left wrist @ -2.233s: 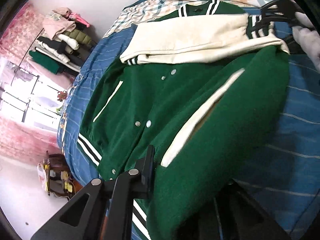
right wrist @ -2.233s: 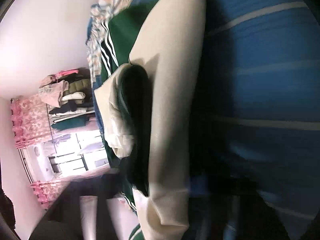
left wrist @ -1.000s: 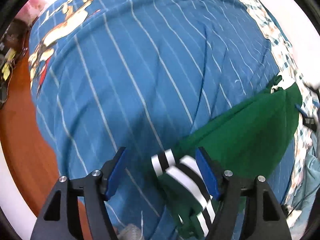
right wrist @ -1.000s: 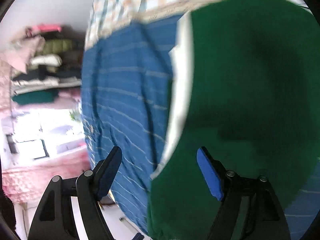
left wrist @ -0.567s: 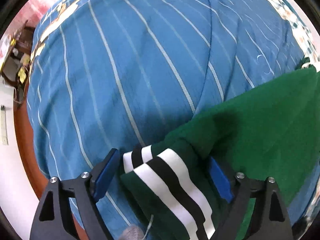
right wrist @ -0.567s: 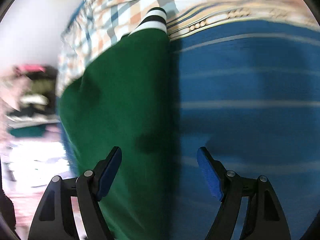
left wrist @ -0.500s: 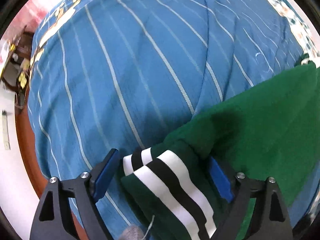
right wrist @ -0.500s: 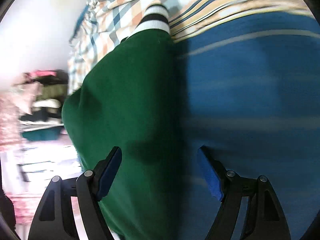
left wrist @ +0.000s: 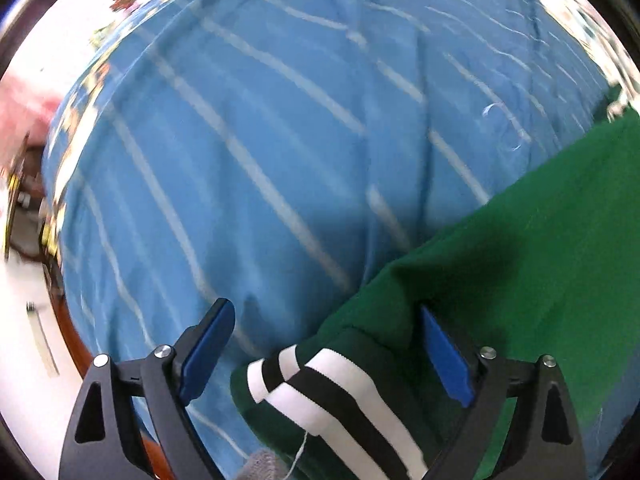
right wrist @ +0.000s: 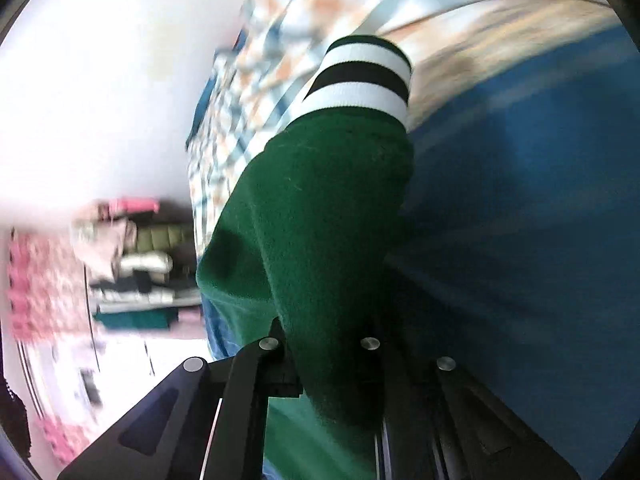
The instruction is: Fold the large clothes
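Note:
A green varsity jacket [left wrist: 540, 248] lies on the blue striped bedspread [left wrist: 260, 140]. In the left wrist view its black-and-white striped hem [left wrist: 332, 392] lies between the open blue-padded jaws of my left gripper [left wrist: 324, 348], which does not clamp it. In the right wrist view my right gripper [right wrist: 332, 344] is shut on a fold of the green jacket [right wrist: 320, 208]. The fabric rises from the jaws to a striped black-and-white cuff band [right wrist: 360, 76].
A plaid quilt [right wrist: 280, 60] lies at the head of the bed by the white wall. A rack of stacked clothes [right wrist: 136, 264] and pink curtains stand at the left. The bed's wooden edge [left wrist: 72, 336] and white floor show at lower left.
My right gripper went from open over the jacket to shut on its green fabric. My left gripper stays open around the striped hem, having moved slightly.

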A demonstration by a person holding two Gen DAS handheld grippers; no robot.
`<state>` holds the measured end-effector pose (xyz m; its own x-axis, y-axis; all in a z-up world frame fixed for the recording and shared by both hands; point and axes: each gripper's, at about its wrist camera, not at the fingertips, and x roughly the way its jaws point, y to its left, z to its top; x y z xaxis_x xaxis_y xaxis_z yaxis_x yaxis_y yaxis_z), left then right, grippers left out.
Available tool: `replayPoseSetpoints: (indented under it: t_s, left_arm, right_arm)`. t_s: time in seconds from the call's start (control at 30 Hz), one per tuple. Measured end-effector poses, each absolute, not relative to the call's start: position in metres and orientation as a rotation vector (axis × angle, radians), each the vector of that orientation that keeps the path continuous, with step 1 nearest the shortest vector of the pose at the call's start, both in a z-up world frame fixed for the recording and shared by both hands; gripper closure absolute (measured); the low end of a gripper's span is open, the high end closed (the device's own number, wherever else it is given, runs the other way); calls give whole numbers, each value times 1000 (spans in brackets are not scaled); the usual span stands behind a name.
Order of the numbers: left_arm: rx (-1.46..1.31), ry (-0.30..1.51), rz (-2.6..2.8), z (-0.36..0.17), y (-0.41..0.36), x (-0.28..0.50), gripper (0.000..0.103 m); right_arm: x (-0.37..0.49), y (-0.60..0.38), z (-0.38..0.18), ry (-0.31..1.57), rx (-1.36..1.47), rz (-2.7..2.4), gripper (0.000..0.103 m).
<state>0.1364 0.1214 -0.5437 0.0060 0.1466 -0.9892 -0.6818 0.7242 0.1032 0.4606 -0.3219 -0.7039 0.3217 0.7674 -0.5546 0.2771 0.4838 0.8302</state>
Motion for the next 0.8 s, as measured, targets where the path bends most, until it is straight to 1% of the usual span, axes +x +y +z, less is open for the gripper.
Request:
replayPoseSetpoints:
  t_s: [0.13,0.23,0.33,0.4,0.43,0.47,0.5,0.53,0.57,0.6,0.7,0.8]
  left_arm:
    - [-410,1408,556,-530,129,179,10]
    - [-364,1380,478,-514,128,205,10]
    - [-339,1336,437,-487,124,223,10]
    - [-356,1311,426,-472,127,204,10]
    - [-371,1297,426,-462,125,198,10]
    - [-383,1286,429,-455,119,186,10]
    - [-387,1280,434,-449,115,180,10]
    - [-383,1277,446,-447,109,171,10]
    - [-372,1273,455,-447,105,162,10]
    - [-357,1266,466,-448,100,157,10]
    - [-326,1284,511,-455,82,140,9]
    - [-363,1314,535,-477,82,139,8]
  right_arm:
    - [361,-408,-694,1229,1213,198,93]
    - [280,-450,-692,1239,1306,42,93]
    - [180,-480,-695,1288,1378,-120,92]
    - [139,-488,-704,1350,1387,-208,80]
    - [124,-490,-711,1388,1390,-242,76]
    - [113,-491,-719,1436,1368,-256,69]
    - [110,-491,-724,1474,1322,-255,60]
    - [110,-492,-724,1507,1254,-246,55]
    - [112,-490,-720,1524,1189,-250,46]
    - [116,-491,-709,1535,1071,-262,39]
    - [135,-483,-664,1490,787,-206,34]
    - [178,-465,-634,1424,615,-86,28]
